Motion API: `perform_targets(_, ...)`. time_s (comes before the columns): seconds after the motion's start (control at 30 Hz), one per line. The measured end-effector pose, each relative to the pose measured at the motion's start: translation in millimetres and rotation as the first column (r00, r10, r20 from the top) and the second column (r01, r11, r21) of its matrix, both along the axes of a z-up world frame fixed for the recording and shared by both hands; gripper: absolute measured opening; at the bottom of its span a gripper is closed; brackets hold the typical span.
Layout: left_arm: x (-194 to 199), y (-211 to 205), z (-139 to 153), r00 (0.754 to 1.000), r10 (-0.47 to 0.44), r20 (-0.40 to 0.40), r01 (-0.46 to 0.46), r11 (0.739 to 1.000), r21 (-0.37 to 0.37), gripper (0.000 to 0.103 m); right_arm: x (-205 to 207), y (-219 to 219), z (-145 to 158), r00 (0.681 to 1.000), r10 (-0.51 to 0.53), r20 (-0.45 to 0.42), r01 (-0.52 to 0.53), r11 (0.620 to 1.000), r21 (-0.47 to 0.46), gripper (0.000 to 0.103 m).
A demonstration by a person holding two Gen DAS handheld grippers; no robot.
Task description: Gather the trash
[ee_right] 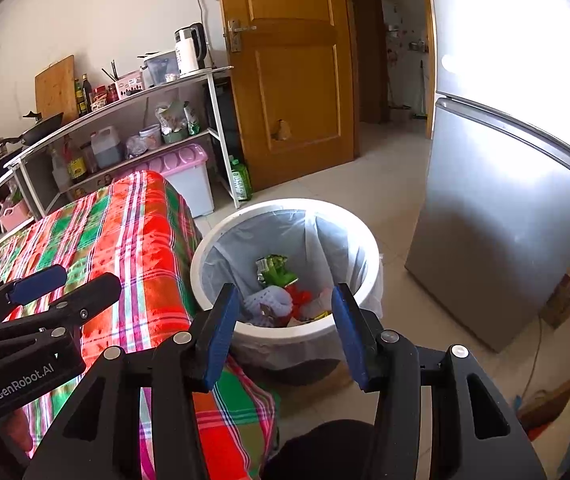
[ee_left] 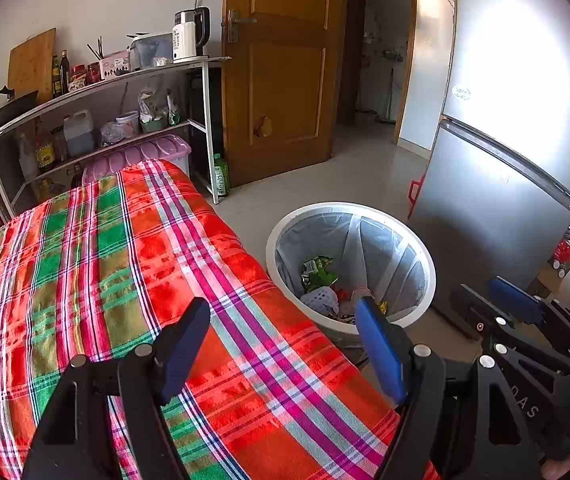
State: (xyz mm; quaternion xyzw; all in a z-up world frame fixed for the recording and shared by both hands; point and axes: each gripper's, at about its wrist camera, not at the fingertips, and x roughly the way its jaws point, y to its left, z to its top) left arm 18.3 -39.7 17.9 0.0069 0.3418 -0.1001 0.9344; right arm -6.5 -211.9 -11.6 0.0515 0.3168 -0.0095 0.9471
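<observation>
**Stock in my view: one bin, two claws**

One white trash bin (ee_right: 285,210) with liner, holding a green wrapper (ee_right: 275,272) and mixed scraps. It stands on pale floor tile between one plaid-covered table (ee_left: 133,264) and one silver fridge (ee_right: 497,208). My left gripper (ee_left: 283,344) and right gripper (ee_right: 285,332) both stand spread, holding nothing.

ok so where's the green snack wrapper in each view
Left wrist: green snack wrapper right of centre, inside the white trash bin, on the liner's left side.
Right wrist: the wrapper sits at centre, in the bin, above the fingers.
Shared landmark: the plaid cloth just left of the bin.
</observation>
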Motion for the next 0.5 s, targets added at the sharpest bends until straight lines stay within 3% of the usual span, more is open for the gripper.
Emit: perform_targets(0.5, -0.9, 3.1, 0.4, 1.0, 0.003, -0.007, -0.003, 1.0, -0.001, 0.077, 0.4, -0.5, -0.1, 1.0, -0.001, 0.0, 0.001, 1.0, -0.001, 0.049)
